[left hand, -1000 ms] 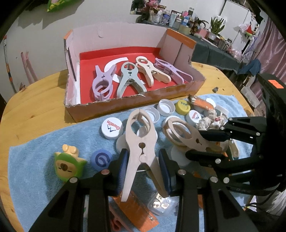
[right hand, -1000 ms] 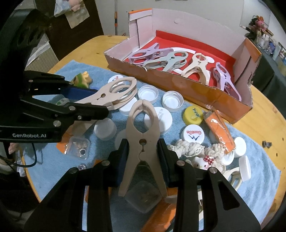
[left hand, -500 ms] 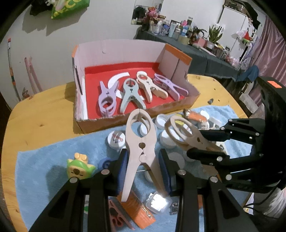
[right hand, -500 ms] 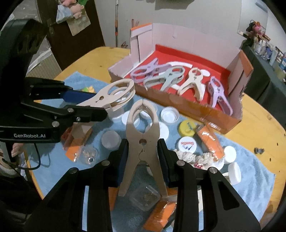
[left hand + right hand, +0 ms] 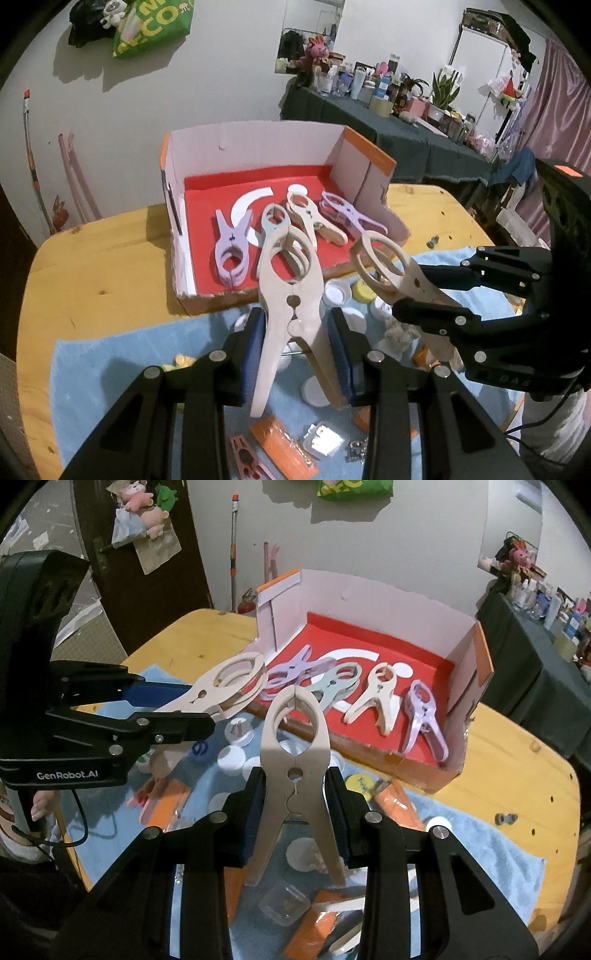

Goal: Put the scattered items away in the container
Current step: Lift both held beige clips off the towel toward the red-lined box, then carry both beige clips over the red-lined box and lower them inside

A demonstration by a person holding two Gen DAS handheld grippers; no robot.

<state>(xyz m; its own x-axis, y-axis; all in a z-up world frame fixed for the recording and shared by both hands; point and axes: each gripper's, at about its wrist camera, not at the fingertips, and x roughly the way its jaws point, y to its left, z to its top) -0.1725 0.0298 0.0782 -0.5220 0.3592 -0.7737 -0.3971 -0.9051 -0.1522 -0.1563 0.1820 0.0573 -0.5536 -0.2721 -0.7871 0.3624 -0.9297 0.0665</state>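
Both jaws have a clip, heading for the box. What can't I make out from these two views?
- Towel items under the left gripper: left wrist view, hidden by the beige clip and gripper.
- Contents of the clear case: right wrist view, too small.
- Box floor at its near wall: both views, covered by the held clips.
- Yellow cap print: blurred.

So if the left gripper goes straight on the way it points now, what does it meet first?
Probably the cardboard box: the left gripper, with its beige clip, aims at its near wall or red floor; depth unclear.
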